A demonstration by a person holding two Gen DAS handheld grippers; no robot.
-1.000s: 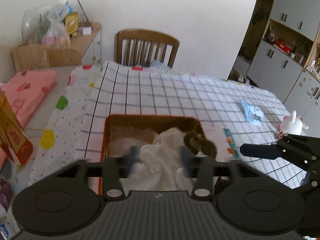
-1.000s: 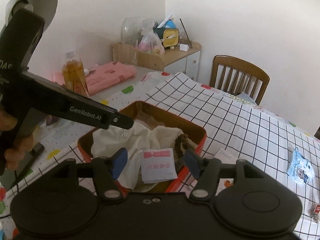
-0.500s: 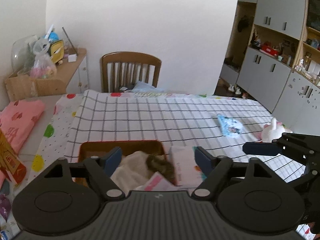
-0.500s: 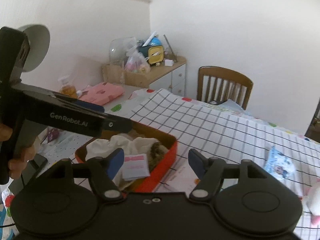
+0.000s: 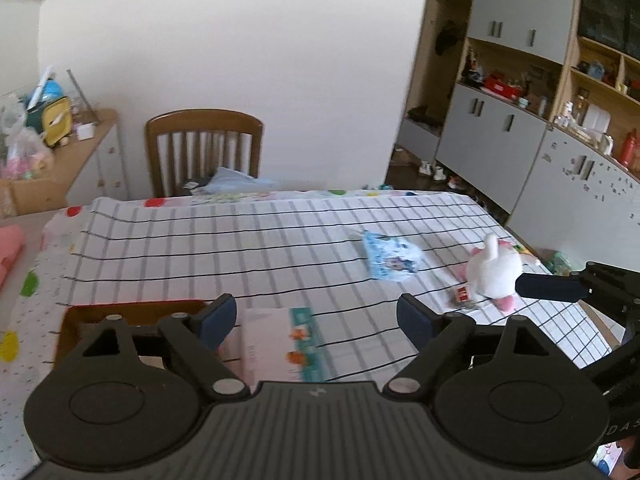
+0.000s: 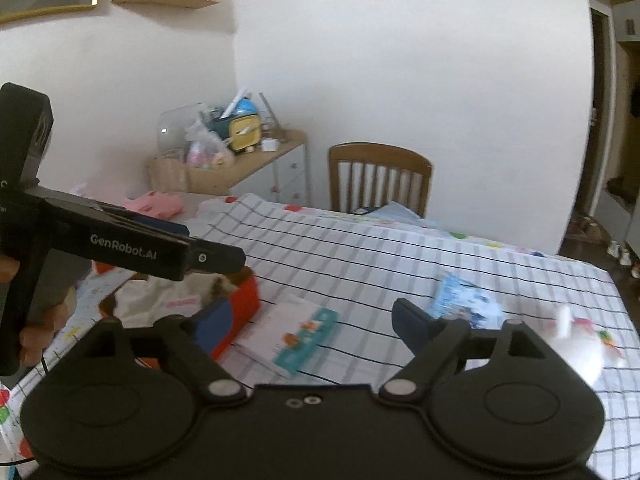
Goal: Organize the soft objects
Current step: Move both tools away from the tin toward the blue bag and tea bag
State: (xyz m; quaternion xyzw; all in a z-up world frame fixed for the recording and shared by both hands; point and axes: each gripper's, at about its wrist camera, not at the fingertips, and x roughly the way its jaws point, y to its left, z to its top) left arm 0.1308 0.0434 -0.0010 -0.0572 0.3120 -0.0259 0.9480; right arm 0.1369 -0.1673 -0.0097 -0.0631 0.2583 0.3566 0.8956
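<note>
A red box (image 6: 240, 300) holding white cloth (image 6: 160, 292) and a brown furry thing sits at the table's near left; in the left wrist view only its rim (image 5: 132, 306) shows. A white and pink plush rabbit (image 5: 494, 270) (image 6: 576, 344) and a light blue soft packet (image 5: 390, 258) (image 6: 464, 300) lie on the checked cloth to the right. My left gripper (image 5: 316, 318) hangs above the table, jaws still opening, nothing between them. My right gripper (image 6: 310, 320) is likewise opening and empty; one of its fingers (image 5: 548, 286) shows beside the rabbit.
A white card with a teal edge (image 5: 280, 344) (image 6: 292, 336) lies next to the box. A small red item (image 5: 462, 293) sits by the rabbit. A wooden chair (image 5: 204, 148) stands at the far side, a cluttered side cabinet (image 6: 236, 160) left, cupboards (image 5: 520, 128) right. A hand (image 6: 36, 320) holds the left gripper.
Both grippers have pulled up and away from the box and swung right toward the rabbit and packet. Their jaws have spread wider. The cloth stays in the box.
</note>
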